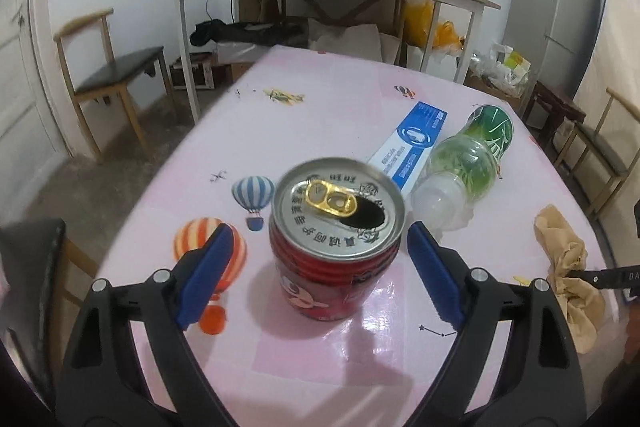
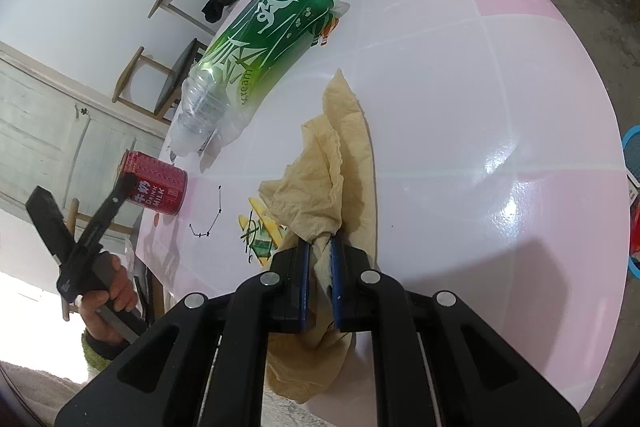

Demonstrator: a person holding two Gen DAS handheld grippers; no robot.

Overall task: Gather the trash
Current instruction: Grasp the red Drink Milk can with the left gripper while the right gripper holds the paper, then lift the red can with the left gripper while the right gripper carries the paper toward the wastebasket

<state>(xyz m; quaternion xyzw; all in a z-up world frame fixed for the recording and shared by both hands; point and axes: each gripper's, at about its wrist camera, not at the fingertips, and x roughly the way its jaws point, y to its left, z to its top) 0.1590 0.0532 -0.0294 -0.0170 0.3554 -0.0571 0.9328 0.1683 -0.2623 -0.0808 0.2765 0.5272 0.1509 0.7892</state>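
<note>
**Pink counter, trash not yet cleared**

Pink patterned cloth covers the counter (image 1: pixel 320 99), behind which a cluttered side table and wooden chairs are seen against a white wall. Four pieces of trash are found on the counter, and none can be judged collected so far; no bin is shown for certain, only a blue rim at the 3 o'clock edge of the right wrist view.

The red can (image 1: pixel 336 239) is stood upright, opened, at the centre of the left wrist view. The left tool (image 1: pixel 320 259) is spread wide, one blue pad at 9 o'clock of the can and one at 3 o'clock, neither pad touching it. A grasp is judged to be the step in hand.

At 1 o'clock from the can, the green-labelled bottle (image 1: pixel 468 163) is laid on its side, cap end just beside the can, with a blue and white box (image 1: pixel 412 143) lying alongside it.

The right tool (image 2: pixel 319 267) is clamped together on the crumpled brown paper (image 2: pixel 320 179), which rests on the counter at 5 o'clock from the bottle. Its lifting away is left to do, as are the can, bottle and box.
</note>
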